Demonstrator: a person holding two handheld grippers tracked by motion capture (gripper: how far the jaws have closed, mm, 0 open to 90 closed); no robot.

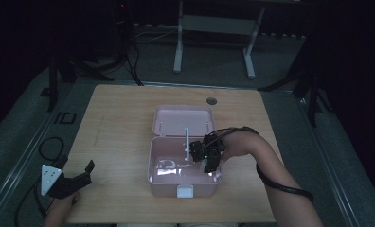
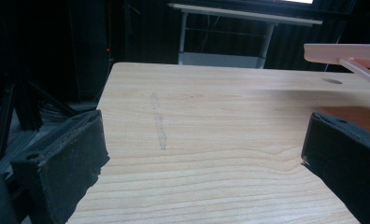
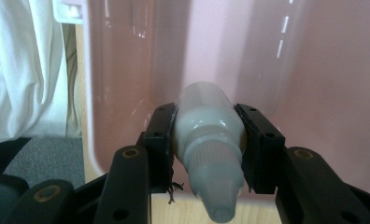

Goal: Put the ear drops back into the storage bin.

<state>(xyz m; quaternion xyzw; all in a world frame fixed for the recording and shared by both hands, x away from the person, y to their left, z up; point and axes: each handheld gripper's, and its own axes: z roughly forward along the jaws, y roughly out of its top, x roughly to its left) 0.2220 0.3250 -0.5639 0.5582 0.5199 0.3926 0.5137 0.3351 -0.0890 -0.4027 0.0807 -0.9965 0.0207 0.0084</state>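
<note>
Clamping a white bottle (image 3: 210, 140), the right gripper (image 1: 208, 153) hangs over the pink box (image 1: 153, 161); left gripper (image 1: 74, 178) sits gaping well left of the box

Looks like a lab or recording studio. Dark curtained room, wooden bench (image 1: 124, 123), tripod legs (image 1: 58, 71), floor cables (image 1: 50, 146). White-framed table (image 1: 214, 28) behind.

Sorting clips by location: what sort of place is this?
Probably a dim recording lab: a light wooden table ringed by black stands, with an open pink plastic box on it.
</note>
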